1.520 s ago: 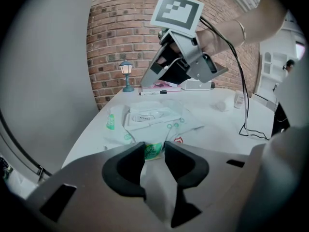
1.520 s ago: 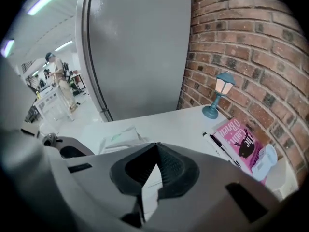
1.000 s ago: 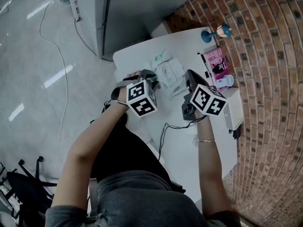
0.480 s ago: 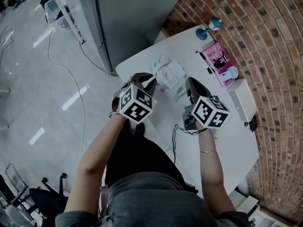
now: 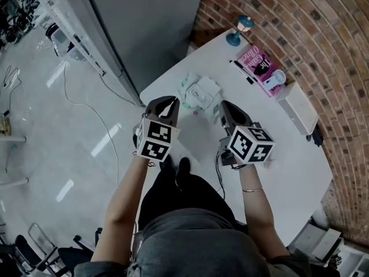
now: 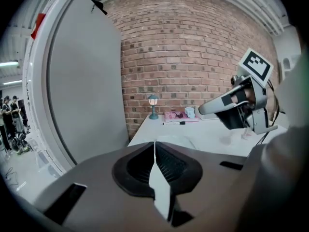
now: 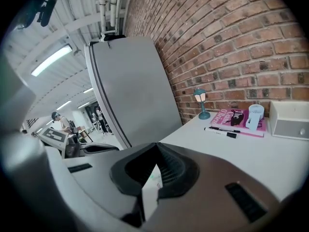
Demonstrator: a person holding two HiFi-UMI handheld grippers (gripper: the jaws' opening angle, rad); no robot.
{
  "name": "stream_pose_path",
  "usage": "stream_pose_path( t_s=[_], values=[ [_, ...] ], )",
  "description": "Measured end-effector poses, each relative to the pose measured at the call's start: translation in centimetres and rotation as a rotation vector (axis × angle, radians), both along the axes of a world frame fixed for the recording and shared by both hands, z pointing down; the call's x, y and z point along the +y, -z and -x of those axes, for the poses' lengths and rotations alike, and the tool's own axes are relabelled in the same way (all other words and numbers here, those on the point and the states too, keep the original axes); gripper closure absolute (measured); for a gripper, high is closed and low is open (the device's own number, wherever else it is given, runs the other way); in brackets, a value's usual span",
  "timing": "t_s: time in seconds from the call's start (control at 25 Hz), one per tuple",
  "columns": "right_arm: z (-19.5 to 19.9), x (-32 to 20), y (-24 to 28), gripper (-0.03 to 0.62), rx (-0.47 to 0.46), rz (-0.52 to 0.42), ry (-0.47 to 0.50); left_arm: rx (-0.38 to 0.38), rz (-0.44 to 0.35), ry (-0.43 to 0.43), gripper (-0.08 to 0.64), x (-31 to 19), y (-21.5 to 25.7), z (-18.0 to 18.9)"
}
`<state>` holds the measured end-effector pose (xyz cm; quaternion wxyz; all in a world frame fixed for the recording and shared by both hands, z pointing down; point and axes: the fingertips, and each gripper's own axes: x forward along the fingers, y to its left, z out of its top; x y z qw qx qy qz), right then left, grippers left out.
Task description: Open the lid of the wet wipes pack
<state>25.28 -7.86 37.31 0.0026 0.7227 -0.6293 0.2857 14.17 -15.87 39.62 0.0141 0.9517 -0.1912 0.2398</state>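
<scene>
The wet wipes pack (image 5: 200,94) lies flat on the white table (image 5: 282,154), near its edge on the person's side, just ahead of and between the two gripper tips; from above, whether its lid is up cannot be told; the left hand-held gripper (image 5: 172,104) hangs above the table edge just left of the pack, apart from it, and in its own view (image 6: 154,144) the jaws have just been closing and now meet at the tips with nothing between them; the right hand-held gripper (image 5: 223,106) sits just right of the pack, its jaws (image 7: 155,147) likewise pressed together and gripping nothing, with only a sliver of white with green print showing through the slit below the tips; both grippers tilt downward towards the far end of the table; at that far end, beside the brick wall (image 5: 323,39), stand a small teal lamp (image 5: 237,29), a pink book (image 5: 256,61) with a black pen (image 5: 242,72) just beside it, and a white box (image 5: 297,111); a tall grey panel (image 5: 144,22) rises at the table's left.
</scene>
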Motion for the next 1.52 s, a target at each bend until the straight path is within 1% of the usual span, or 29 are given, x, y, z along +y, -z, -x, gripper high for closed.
stream_pose_path(
  t_s=[0.2, 0.36, 0.56, 0.8, 0.92, 1.32, 1.52],
  values=[
    [0.3, 0.6, 0.5, 0.588, 0.007, -0.038, -0.021, 0.069, 0.031, 0.050, 0.531, -0.8, 1.3, 1.0],
    [0.4, 1.4, 0.7, 0.589, 0.020, -0.052, -0.025, 0.084, 0.033, 0.081, 0.531, -0.9, 1.5, 1.7],
    [0.8, 1.7, 1.1, 0.589, 0.073, -0.048, -0.013, 0.132, 0.086, 0.130, 0.531, -1.2, 1.8, 2.7],
    [1.3, 2.1, 0.6, 0.591, 0.168, -0.014, 0.000, 0.153, 0.111, 0.155, 0.531, -1.2, 1.8, 3.5],
    [1.5, 2.2, 0.4, 0.591, 0.199, 0.002, -0.006, 0.162, 0.119, 0.159, 0.531, -1.2, 1.8, 3.6],
    [2.2, 2.1, -0.4, 0.591, 0.207, 0.026, -0.004, 0.174, 0.135, 0.166, 0.531, -1.6, 1.9, 3.7],
    [2.1, 2.1, -0.6, 0.591, 0.206, 0.033, -0.012, 0.171, 0.149, 0.157, 0.531, -1.5, 1.6, 3.5]
  ],
)
